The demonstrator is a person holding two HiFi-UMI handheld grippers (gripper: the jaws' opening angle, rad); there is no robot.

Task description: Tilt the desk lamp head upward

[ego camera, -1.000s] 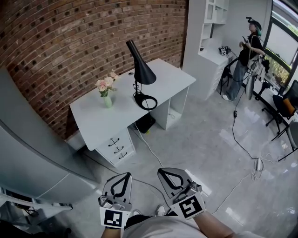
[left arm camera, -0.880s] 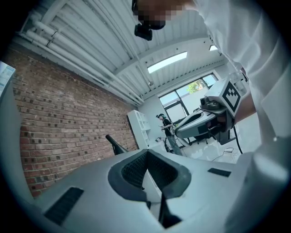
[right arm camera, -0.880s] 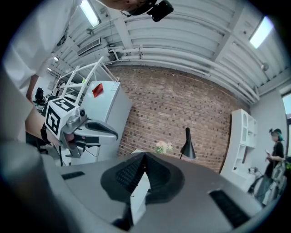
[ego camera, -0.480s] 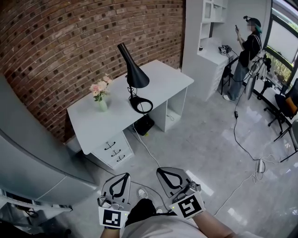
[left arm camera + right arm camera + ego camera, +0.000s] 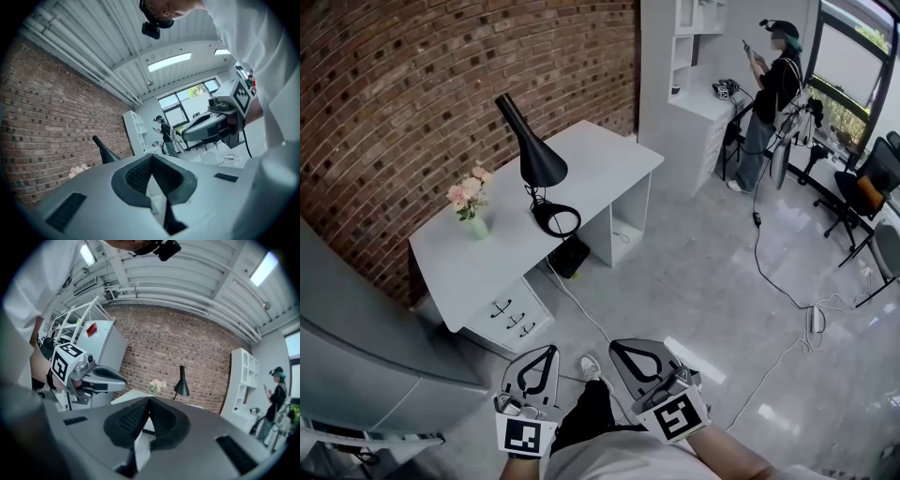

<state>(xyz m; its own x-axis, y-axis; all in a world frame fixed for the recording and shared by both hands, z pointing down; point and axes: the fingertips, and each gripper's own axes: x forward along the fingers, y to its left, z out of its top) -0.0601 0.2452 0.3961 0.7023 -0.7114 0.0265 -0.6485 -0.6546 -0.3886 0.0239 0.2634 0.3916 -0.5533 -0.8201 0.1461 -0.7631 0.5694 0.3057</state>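
Note:
A black desk lamp (image 5: 535,161) stands on the white desk (image 5: 598,159), its cone head pointing down over a ring base (image 5: 556,220). Both grippers are held low by the person's body, far from the desk. My left gripper (image 5: 547,350) is shut with nothing in it, and so is my right gripper (image 5: 615,346). In the left gripper view the lamp (image 5: 104,152) shows small at the left, beyond the closed jaws (image 5: 151,156). Seen from the right gripper view, the lamp (image 5: 181,386) stands far ahead, above the closed jaws (image 5: 150,400).
A vase of pink flowers (image 5: 469,201) stands on the desk left of the lamp. A drawer unit (image 5: 500,317) sits under the desk. A cable (image 5: 766,284) runs over the floor. A person (image 5: 768,90) stands by the white shelves (image 5: 680,56). A grey cabinet (image 5: 356,347) is at my left.
The desk and lamp have slid left in the head view as the person walks; a leg has stepped forward between the grippers. Both grippers stay shut in the same place.

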